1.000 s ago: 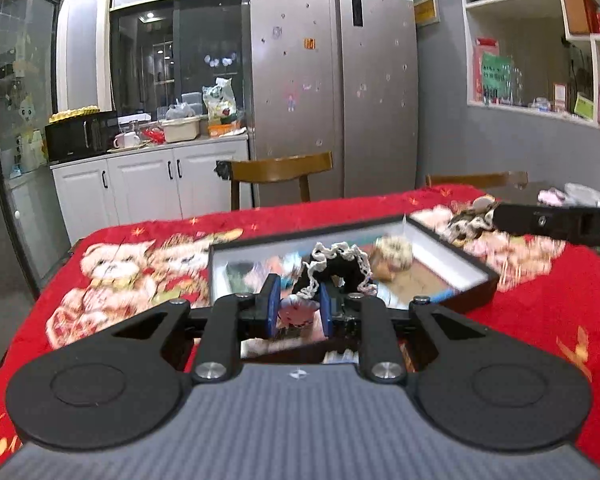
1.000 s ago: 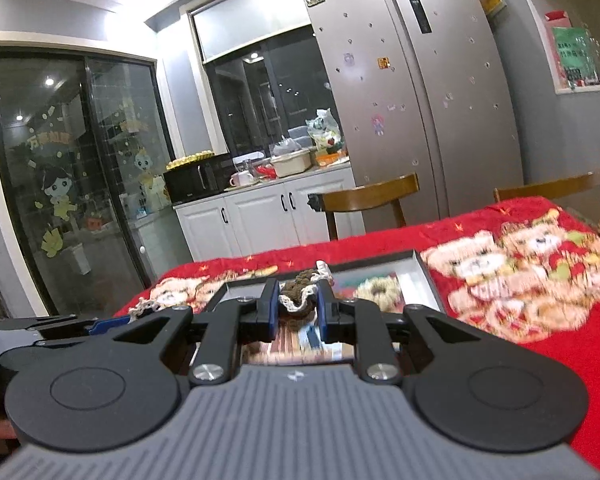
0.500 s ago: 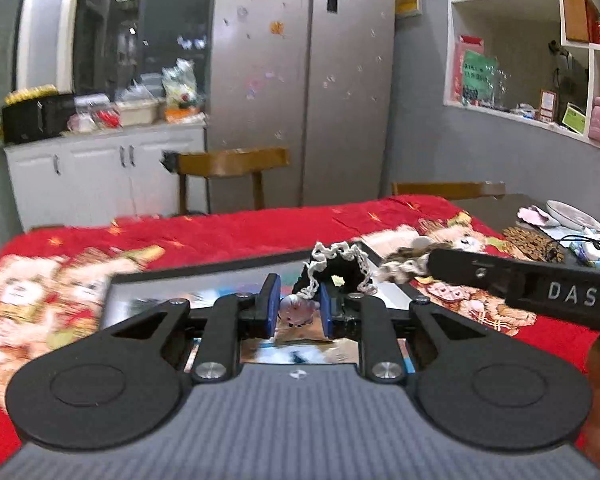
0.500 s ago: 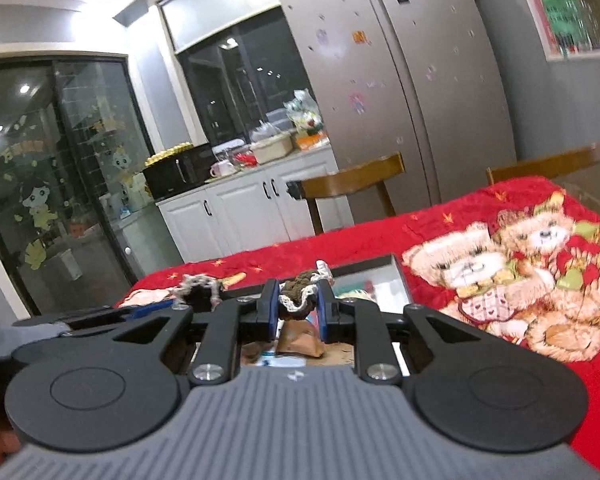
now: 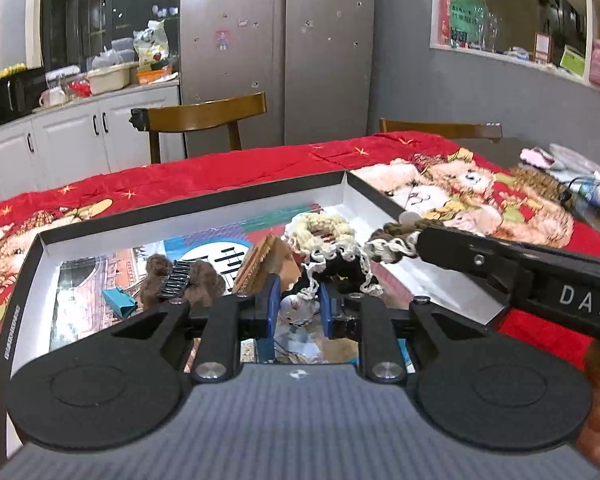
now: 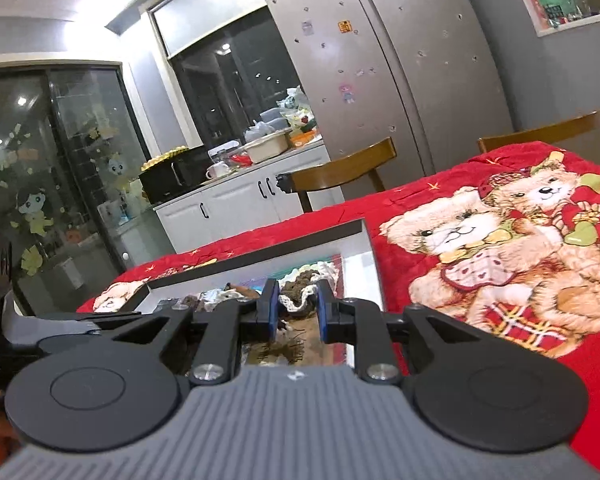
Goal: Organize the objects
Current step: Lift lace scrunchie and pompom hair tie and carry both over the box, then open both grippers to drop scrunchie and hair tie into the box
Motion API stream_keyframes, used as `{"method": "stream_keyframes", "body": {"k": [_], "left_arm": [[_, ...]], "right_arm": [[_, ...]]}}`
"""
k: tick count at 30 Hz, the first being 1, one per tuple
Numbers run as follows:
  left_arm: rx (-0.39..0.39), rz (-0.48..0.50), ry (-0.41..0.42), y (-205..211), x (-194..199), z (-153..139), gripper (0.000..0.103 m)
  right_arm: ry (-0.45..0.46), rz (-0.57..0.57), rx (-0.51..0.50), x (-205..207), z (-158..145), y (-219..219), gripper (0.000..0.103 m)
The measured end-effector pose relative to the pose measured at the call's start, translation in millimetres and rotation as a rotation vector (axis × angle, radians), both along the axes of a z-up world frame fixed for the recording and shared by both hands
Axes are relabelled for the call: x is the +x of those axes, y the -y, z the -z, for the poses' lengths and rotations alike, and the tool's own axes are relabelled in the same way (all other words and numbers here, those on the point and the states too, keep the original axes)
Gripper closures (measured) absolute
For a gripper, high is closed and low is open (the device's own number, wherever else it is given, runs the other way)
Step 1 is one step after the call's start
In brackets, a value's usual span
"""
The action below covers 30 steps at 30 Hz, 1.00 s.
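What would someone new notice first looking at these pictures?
Probably the bright red teddy bear tablecloth covering the table, then the shallow black-rimmed tray on it, holding hair accessories such as a cream scrunchie and a brown furry hair clip. Over the tray, the left gripper holds a black scrunchie with white trim, and the right gripper holds a brown scrunchie.

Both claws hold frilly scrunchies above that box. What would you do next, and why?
Probably lower the right gripper and open it: its brown scrunchie hangs over the box, where other hair things lie. The left gripper holds a black one.
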<state>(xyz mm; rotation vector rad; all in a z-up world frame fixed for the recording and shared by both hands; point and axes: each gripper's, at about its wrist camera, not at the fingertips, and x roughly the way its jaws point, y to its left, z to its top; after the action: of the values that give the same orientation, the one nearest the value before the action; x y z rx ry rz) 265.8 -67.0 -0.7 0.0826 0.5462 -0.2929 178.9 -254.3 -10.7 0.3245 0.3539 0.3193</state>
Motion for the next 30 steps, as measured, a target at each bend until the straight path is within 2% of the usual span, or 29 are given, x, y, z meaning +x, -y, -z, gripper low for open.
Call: {"method": "stream_keyframes", "body": {"k": [18,24,30], "left_arm": [[0.018,-0.014,-0.011,-4,3,11,0.078],[0.020,-0.011,-0.006,-5,3,12,0.078],[0.050,0.009,-0.007,0,2,11,0.077]], "right_arm": [[-0.014,-0.026,-0.033,-2,2,-11,0.079],[-0.020,-0.017,-0.069,-1,1,-18,0.074],[-0.041,-0.032,-0.033,1,4,-12,0.065]]}}
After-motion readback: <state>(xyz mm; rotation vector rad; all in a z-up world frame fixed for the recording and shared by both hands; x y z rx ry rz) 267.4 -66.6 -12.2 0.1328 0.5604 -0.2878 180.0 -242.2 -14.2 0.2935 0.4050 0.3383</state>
